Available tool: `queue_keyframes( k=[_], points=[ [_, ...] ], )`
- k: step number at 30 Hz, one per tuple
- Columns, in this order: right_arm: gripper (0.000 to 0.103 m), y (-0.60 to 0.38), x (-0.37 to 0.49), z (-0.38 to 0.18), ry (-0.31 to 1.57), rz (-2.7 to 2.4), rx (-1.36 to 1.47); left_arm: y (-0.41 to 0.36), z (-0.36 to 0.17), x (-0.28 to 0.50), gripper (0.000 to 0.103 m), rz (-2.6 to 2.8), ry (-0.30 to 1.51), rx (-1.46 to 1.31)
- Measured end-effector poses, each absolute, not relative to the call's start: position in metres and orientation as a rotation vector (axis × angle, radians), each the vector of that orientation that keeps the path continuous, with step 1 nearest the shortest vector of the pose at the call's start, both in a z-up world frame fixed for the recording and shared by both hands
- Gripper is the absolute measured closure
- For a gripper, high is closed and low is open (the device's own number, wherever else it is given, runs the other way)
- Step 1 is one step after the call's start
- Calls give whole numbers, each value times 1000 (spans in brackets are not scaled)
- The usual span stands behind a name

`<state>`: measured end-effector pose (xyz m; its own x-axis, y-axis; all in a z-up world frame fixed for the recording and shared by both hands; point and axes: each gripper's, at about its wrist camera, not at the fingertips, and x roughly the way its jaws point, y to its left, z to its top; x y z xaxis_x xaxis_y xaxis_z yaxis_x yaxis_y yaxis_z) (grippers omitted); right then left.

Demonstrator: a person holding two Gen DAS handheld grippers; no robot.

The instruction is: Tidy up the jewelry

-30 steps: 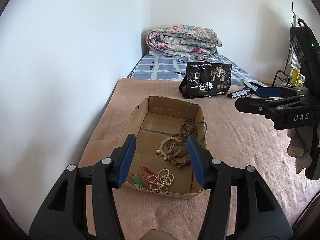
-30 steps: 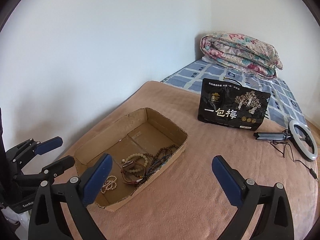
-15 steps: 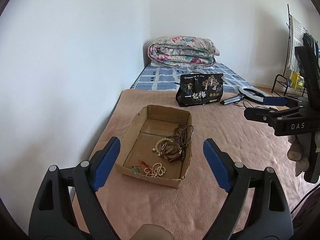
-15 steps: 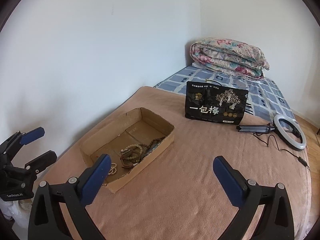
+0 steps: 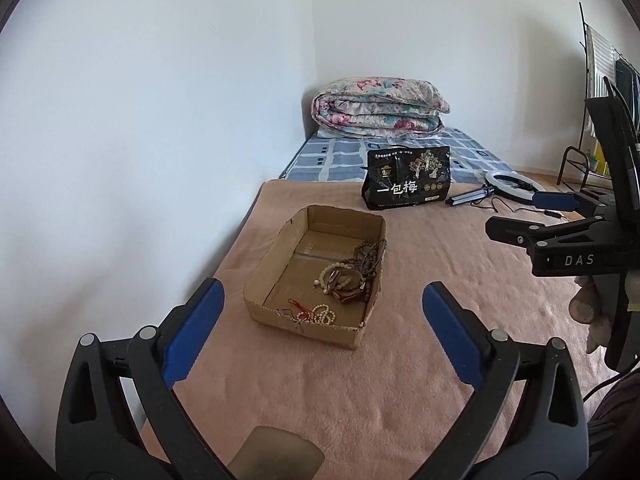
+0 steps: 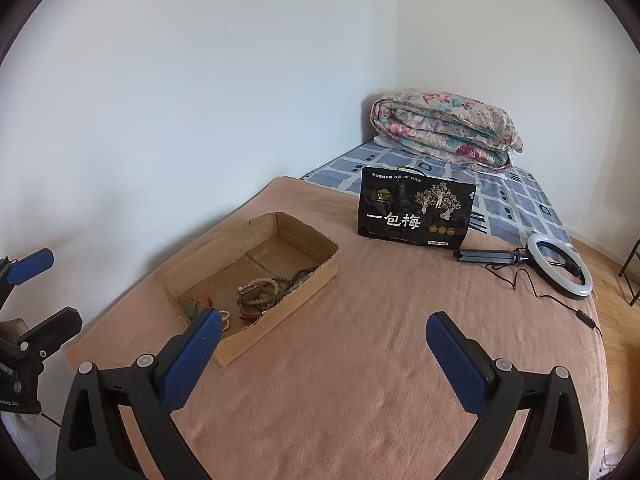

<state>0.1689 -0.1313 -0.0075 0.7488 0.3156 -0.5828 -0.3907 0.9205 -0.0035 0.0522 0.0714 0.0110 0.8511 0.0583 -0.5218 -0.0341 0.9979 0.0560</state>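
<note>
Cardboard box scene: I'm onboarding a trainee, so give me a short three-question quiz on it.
1. True or false: the jewelry lies inside the box.
2. What stands upright beyond the box: A) black bag B) kettle?
3. Are the left gripper jaws open or shut?

Key: 1 true; 2 A, the black bag; 3 open, holding nothing.

Black fingers (image 5: 456,336), blue pads (image 5: 196,328)
</note>
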Motion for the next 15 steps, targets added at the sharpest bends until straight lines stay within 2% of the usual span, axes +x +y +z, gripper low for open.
queue_keyframes(
  k=[15],
  points=[
    [0,-137,165,-14,607,381,-85,64,-5,41,1,100,566,48]
  ],
)
